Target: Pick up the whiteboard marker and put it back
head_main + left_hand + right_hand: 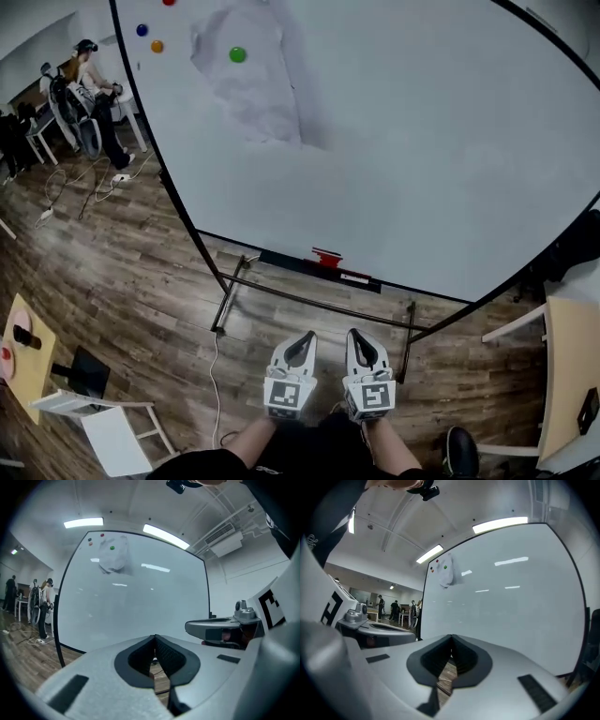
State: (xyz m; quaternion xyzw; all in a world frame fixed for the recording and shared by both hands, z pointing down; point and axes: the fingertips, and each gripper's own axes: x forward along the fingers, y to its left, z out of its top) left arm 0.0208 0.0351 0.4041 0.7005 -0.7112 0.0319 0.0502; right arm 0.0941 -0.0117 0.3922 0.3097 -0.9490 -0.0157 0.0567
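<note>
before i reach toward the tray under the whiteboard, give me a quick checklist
1. Left gripper empty: ok, jaws together with nothing between them.
2. Right gripper empty: ok, jaws together with nothing between them.
3. Jaws apart, ready to grab: not ok, both are shut.
4. Thing to pick identified: cannot tell. A red thing and a small white thing are at the tray, too small to tell what they are.
5. Grippers close to the tray: not ok, both are low near the body, apart from the whiteboard.

Dark wood-plank floor (141,272), white walls (236,585), ceiling strip lights (83,523), beige table (568,375)
</note>
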